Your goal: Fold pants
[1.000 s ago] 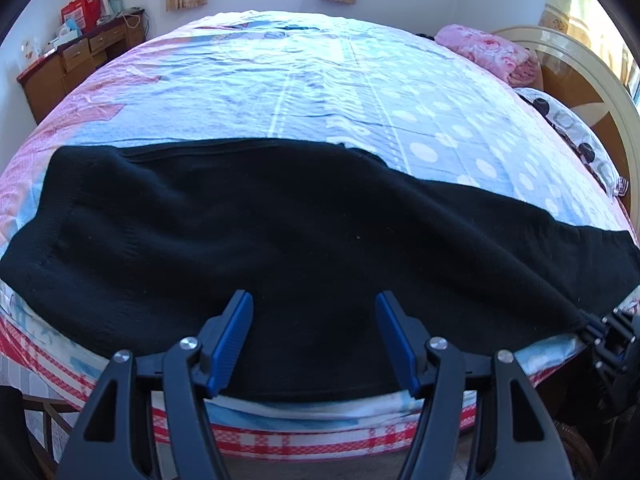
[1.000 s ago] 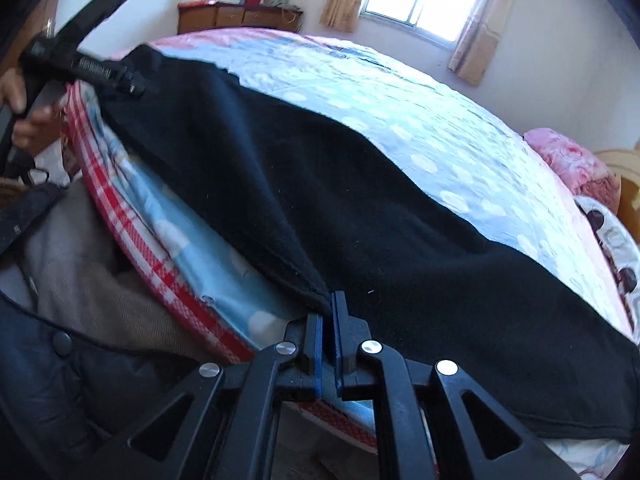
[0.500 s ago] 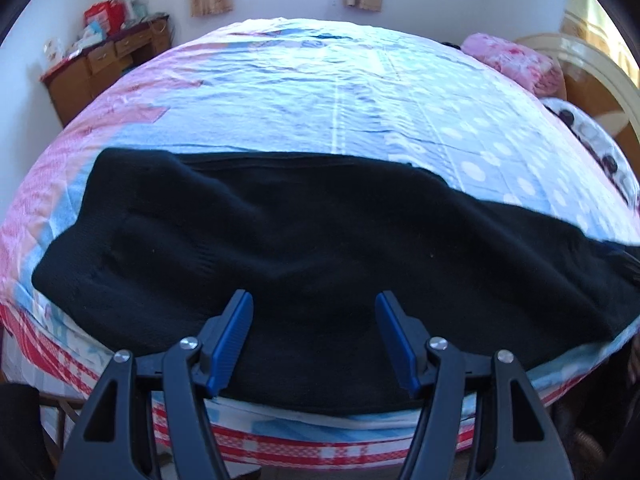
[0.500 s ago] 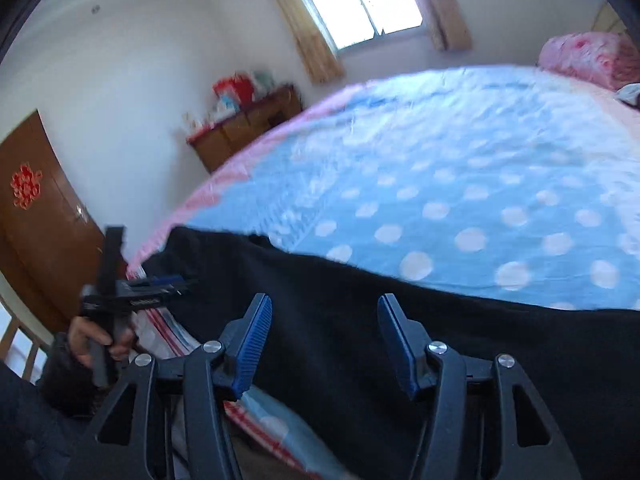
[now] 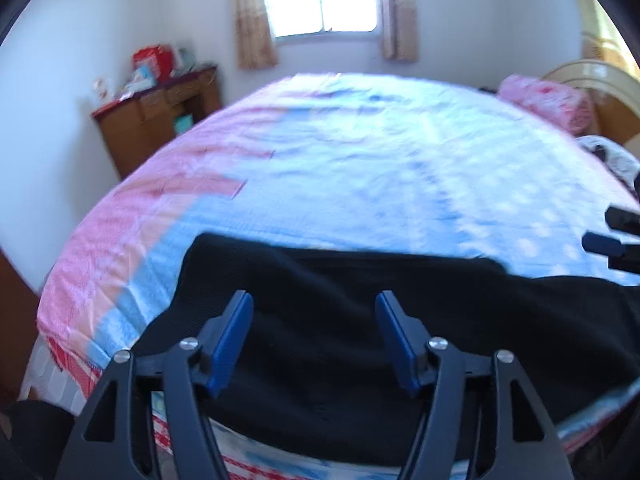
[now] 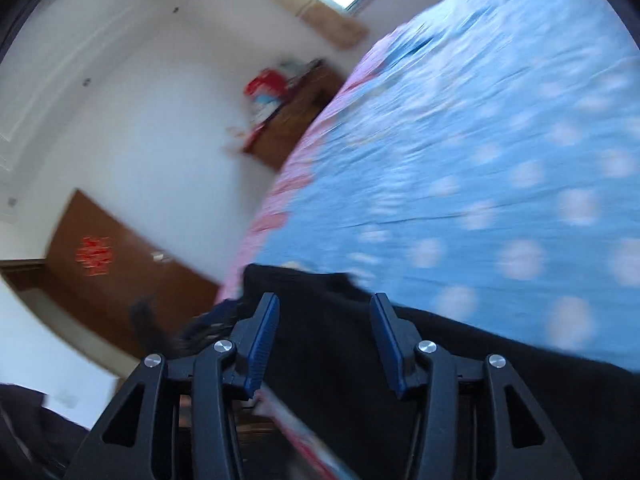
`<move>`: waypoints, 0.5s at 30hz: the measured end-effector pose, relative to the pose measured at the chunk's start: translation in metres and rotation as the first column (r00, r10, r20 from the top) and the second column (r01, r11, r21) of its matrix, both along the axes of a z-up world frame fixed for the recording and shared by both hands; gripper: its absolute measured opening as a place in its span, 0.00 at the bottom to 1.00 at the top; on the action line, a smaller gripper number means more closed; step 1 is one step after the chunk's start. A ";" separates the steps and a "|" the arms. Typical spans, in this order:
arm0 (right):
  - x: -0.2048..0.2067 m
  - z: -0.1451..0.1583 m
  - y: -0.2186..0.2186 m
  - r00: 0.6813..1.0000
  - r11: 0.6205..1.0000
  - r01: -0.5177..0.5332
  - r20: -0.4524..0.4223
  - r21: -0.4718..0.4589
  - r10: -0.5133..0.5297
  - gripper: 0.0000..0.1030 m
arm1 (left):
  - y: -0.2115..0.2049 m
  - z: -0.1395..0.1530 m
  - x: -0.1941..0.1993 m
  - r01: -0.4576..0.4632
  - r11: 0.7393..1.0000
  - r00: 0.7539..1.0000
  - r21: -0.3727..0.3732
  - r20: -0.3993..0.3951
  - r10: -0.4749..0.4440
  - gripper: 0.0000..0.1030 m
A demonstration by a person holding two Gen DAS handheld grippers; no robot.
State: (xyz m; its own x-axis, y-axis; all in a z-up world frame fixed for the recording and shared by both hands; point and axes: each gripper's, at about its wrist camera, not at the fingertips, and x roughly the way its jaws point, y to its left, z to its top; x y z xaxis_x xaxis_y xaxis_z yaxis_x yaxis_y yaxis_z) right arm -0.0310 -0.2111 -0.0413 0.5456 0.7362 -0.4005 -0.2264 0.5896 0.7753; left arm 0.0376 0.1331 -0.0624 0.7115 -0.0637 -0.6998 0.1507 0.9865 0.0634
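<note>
Filling both views, the bed carried the black pants along its near edge at the bottom of the frame. Only the right view caught the brown door, lower left. Left gripper and right gripper hung spread wide above the pants, holding nothing

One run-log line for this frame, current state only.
left hand-held gripper: open, over black pants | right hand-held gripper: open, empty | pants: spread along bed edge | frames: motion-blurred
</note>
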 end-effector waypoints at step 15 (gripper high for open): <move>0.104 -0.062 0.087 0.928 0.975 -0.217 -0.301 0.038 0.218 0.48 | -0.002 -0.034 0.007 0.056 0.996 0.998 0.075 -0.014 -0.055 0.79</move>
State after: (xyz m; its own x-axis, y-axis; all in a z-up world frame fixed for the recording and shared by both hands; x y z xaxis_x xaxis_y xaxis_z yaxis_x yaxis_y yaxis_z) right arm 0.0725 -0.1237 -0.1037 0.2256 0.8249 -0.5182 -0.1042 0.5493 0.8291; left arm 0.0442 0.1314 -0.0962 0.6998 -0.0498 -0.7126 0.2061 0.9692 0.1347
